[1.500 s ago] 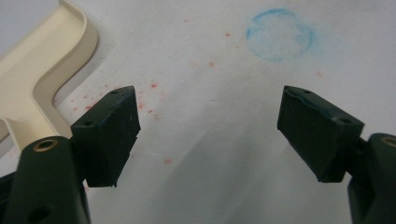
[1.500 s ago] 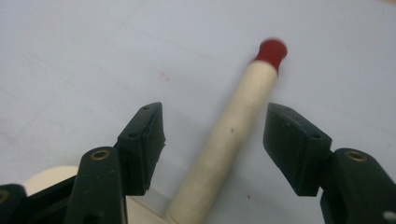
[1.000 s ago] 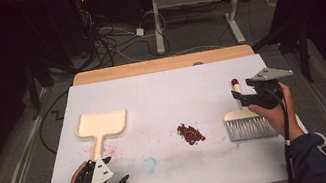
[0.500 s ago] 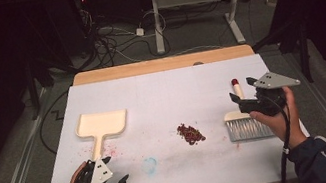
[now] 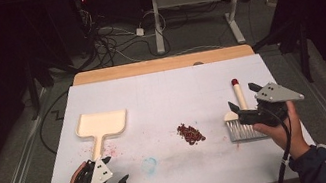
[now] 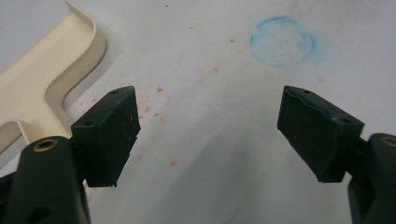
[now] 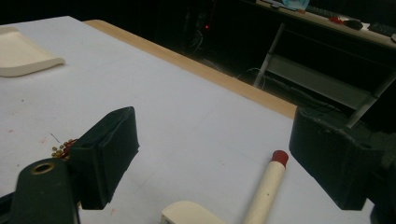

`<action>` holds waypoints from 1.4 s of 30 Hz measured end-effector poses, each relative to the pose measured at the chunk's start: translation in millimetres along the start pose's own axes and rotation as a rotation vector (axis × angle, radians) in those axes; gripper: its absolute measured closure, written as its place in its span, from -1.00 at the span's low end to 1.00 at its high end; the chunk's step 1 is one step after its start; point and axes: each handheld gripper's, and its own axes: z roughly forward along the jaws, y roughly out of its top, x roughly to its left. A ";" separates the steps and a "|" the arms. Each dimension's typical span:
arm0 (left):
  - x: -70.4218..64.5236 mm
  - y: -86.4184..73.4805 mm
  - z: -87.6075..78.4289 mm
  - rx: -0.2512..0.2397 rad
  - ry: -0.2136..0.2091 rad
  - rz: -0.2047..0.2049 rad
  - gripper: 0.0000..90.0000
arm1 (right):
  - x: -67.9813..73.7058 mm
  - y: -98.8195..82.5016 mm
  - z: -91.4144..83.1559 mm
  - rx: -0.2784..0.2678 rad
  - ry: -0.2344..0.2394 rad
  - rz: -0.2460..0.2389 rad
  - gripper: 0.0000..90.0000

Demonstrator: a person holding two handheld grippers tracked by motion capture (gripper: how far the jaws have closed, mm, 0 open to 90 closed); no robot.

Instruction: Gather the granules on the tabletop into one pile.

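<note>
A cream brush (image 5: 239,101) with a red-tipped handle and grey bristles lies flat at the table's right. My right gripper (image 5: 242,97) hovers at the handle. Its jaws have just been opening and stand apart on either side, with no pad pressing on it. In the right gripper view the handle (image 7: 268,191) lies low between the wide jaws of the right gripper (image 7: 215,163). A small pile of red beads (image 5: 190,133) sits mid-table. The cream dustpan (image 5: 101,124) lies at the left. My left gripper (image 5: 116,169) rests open and empty near the dustpan's handle (image 6: 37,88).
A white sheet (image 5: 166,91) covers the table, with a wooden edge (image 5: 161,64) at the far side. A faint blue ring (image 5: 149,165) and red specks mark the sheet near the left gripper. Beyond the table are cables and desk legs on a dark floor.
The right gripper has drawn back a little toward the person and the right, and its jaws stand wider. The brush stays lying on the table. The left gripper has kept still.
</note>
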 end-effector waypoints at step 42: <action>0.0 7.1 10.9 0.011 0.012 0.016 -0.55 | 14.6 -89.4 -34.1 0.059 0.109 -0.073 -0.63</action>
